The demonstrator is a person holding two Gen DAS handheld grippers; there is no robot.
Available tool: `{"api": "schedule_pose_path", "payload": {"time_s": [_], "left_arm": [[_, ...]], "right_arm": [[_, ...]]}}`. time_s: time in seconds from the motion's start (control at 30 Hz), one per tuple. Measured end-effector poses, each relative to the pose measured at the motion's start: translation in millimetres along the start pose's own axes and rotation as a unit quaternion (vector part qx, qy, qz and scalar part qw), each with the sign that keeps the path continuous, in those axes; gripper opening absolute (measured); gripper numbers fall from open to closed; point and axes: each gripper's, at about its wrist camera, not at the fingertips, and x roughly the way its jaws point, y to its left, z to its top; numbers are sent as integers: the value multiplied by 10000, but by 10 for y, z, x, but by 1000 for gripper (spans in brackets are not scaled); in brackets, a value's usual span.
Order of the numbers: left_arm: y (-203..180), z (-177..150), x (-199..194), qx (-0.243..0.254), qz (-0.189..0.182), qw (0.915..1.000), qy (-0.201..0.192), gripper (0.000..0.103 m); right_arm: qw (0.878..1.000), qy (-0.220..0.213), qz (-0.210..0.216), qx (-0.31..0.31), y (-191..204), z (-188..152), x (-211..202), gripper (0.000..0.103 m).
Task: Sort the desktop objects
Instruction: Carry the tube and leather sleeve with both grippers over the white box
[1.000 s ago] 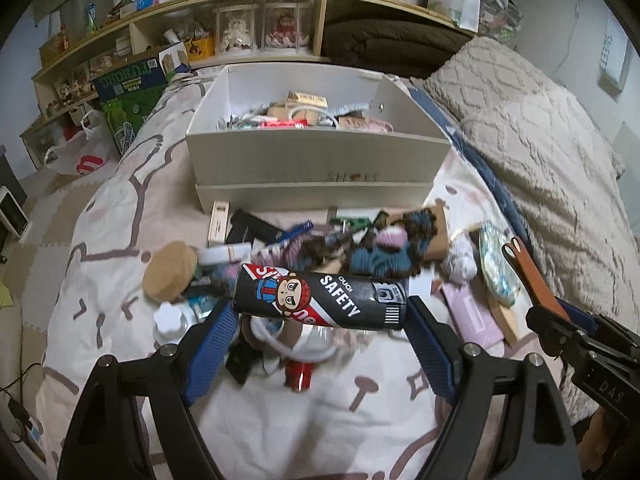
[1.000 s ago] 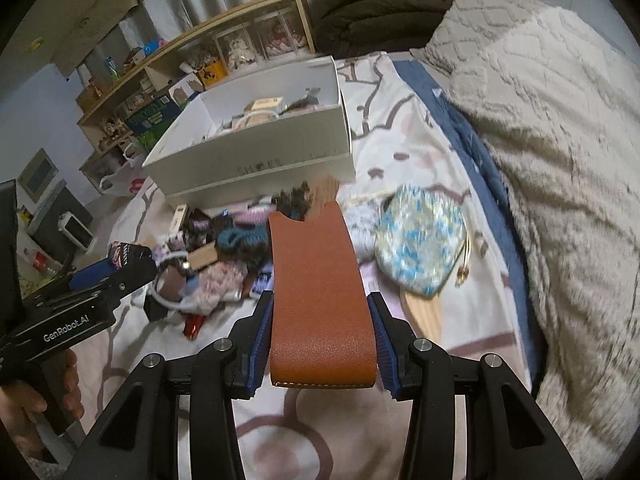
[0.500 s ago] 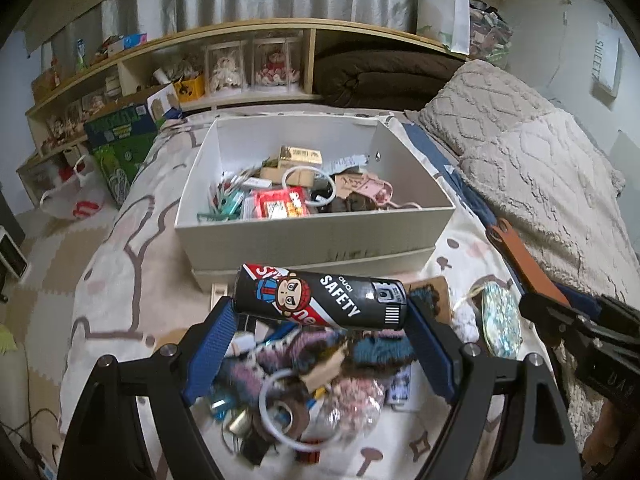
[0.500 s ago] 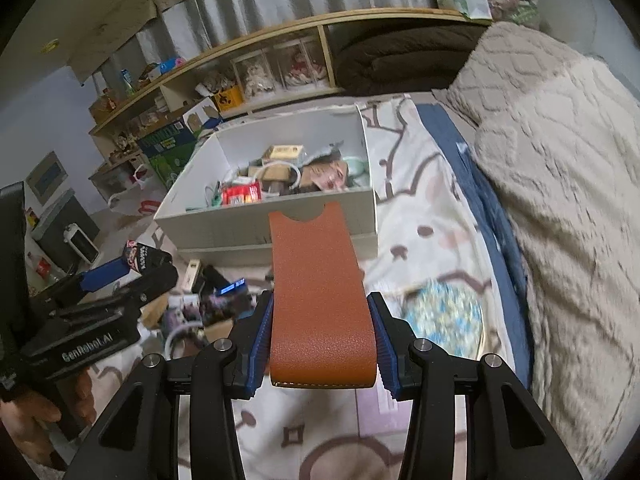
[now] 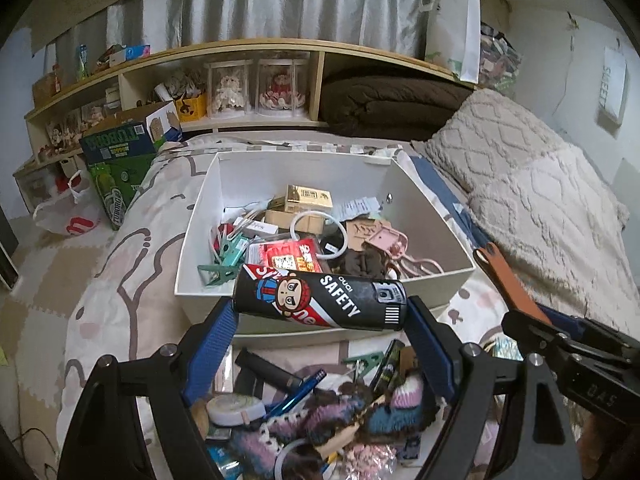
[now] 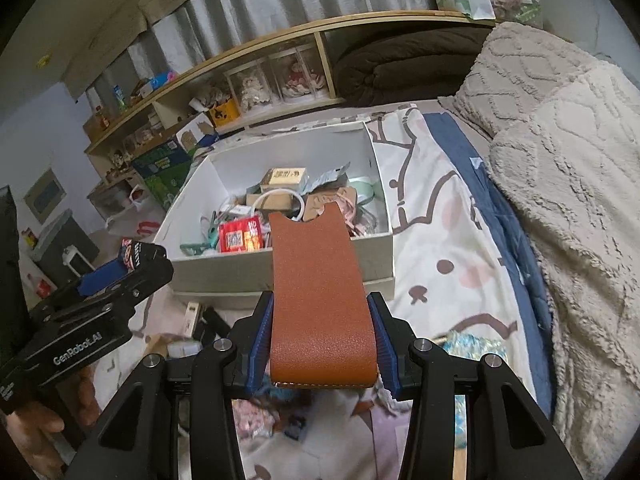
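My left gripper is shut on a black can with a cartoon face and the word SAFETY, held crosswise by its ends over the near wall of the white box. My right gripper is shut on a brown leather sleeve whose notched far end reaches over the white box's near wall. The box holds several small items: a gold carton, a red packet, clips, a white ring. Each gripper shows in the other's view: the right gripper with the sleeve, and the left gripper.
A heap of small objects lies on the patterned bedsheet below my grippers. A beige blanket covers the right side. A wooden shelf and a green carton stand behind. A person's hand holds the left gripper.
Both grippers rose and moved forward from over the heap toward the white box, each keeping its grip; the box's inside has come into full view.
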Motion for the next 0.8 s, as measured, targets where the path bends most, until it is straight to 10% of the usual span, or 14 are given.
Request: {"api": "schedule_pose_path", "payload": {"time_s": [0.8], "left_arm": [[354, 252, 488, -488, 59, 9985, -238, 84]], "right_arm": [[9994, -61, -207, -254, 161, 772, 866, 46]]}}
